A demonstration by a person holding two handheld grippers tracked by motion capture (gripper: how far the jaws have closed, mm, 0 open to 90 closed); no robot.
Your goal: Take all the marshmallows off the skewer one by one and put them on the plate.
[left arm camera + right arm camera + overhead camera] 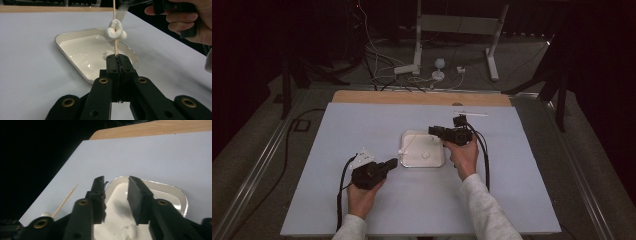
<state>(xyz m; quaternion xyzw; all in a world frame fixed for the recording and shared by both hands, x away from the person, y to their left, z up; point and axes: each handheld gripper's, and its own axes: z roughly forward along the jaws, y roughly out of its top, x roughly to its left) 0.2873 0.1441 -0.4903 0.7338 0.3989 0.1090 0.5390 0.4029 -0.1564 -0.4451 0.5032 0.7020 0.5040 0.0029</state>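
Holding the wooden skewer (114,15) clamped in my left tool (117,60), I keep two marshmallows (115,31) threaded on it above the white tray (75,35). My right tool (116,192) hovers over that tray with its jaws apart and nothing between them; another marshmallow (130,231) lies in the tray below. The risk I judge: the thin skewer may twist in my grip, or a soft marshmallow may split when I press it on.

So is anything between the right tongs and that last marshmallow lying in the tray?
Nothing visible. The right tongs hang open over the tray, and the loose marshmallow lies below them with bare tray around it. The skewer held in the left tongs stands off to the side.
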